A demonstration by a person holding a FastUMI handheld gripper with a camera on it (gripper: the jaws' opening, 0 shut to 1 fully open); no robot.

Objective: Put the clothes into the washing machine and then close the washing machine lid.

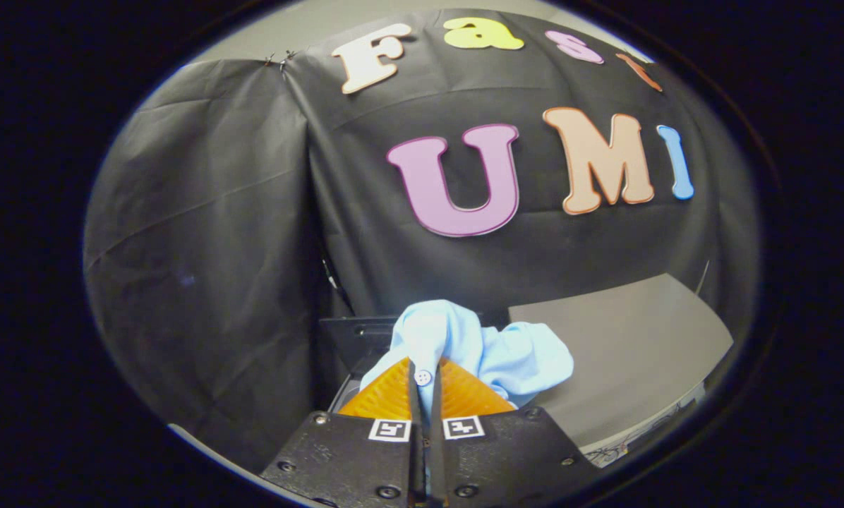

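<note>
We see our claw [424, 370] at the bottom middle of the frame, and its two fingers are pressed close together, pinching a light blue shirt [478, 346] with a small white button [423, 377] showing in the thin gap. The shirt bunches up just past the fingertips and puffs out to the right, above a grey surface [627, 346] at the lower right. A dark boxy thing [351, 331] sits behind the shirt in the lower middle, but we cannot tell what it is.
</note>
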